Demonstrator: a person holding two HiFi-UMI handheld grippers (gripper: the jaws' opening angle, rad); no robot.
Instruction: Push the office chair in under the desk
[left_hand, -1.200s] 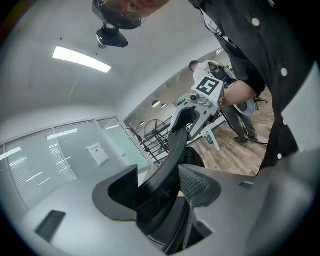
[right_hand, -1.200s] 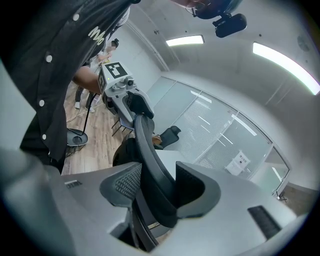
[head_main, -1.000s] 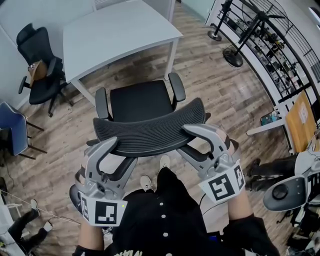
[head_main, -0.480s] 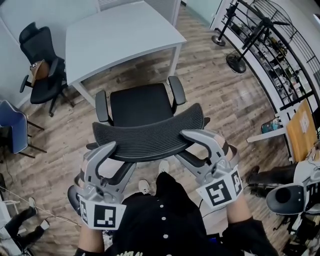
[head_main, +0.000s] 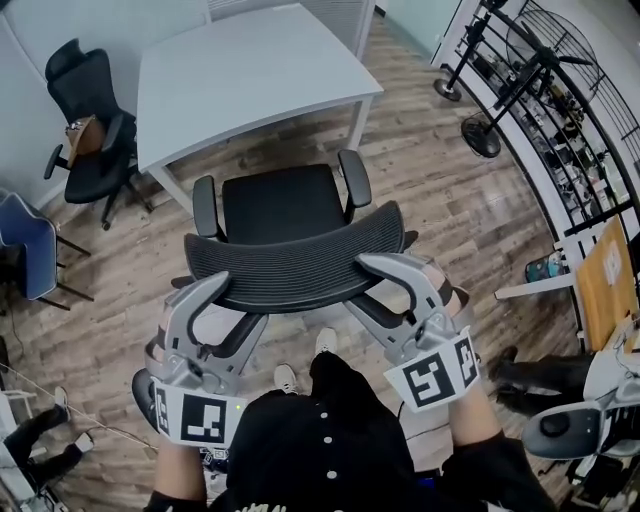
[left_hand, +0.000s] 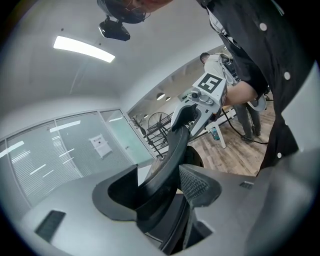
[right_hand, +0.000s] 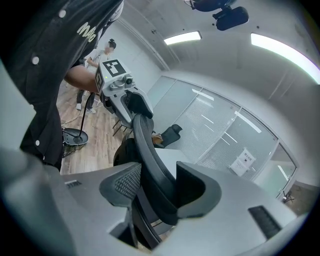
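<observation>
1. The office chair (head_main: 282, 203) sits just in front of the tabletop (head_main: 250, 60), on the side nearest us, with its seat and both armrests pointing at it.
2. The seat isn't under the tabletop. In the head view a strip of wood floor (head_main: 420, 190) shows between the two.
3. The chair's mesh backrest (head_main: 295, 262) is on the side away from the tabletop, right in front of us.
4. Our left claw (head_main: 232, 300) is pinching the top rim of the backrest at its left end. In the left gripper view the rim is wedged between the two pads, one jaw on each face of the mesh.
5. Our right claw (head_main: 362, 285) has the same kind of pinch on the right end of that rim, with the mesh edge clamped between the ribbed pad and the other jaw.
6. A second black chair (head_main: 85, 120) is parked off the tabletop's left end, and a blue chair (head_main: 22, 250) sits a bit further out on that side.
7. A standing fan (head_main: 480, 135) is off the tabletop's right corner.
</observation>
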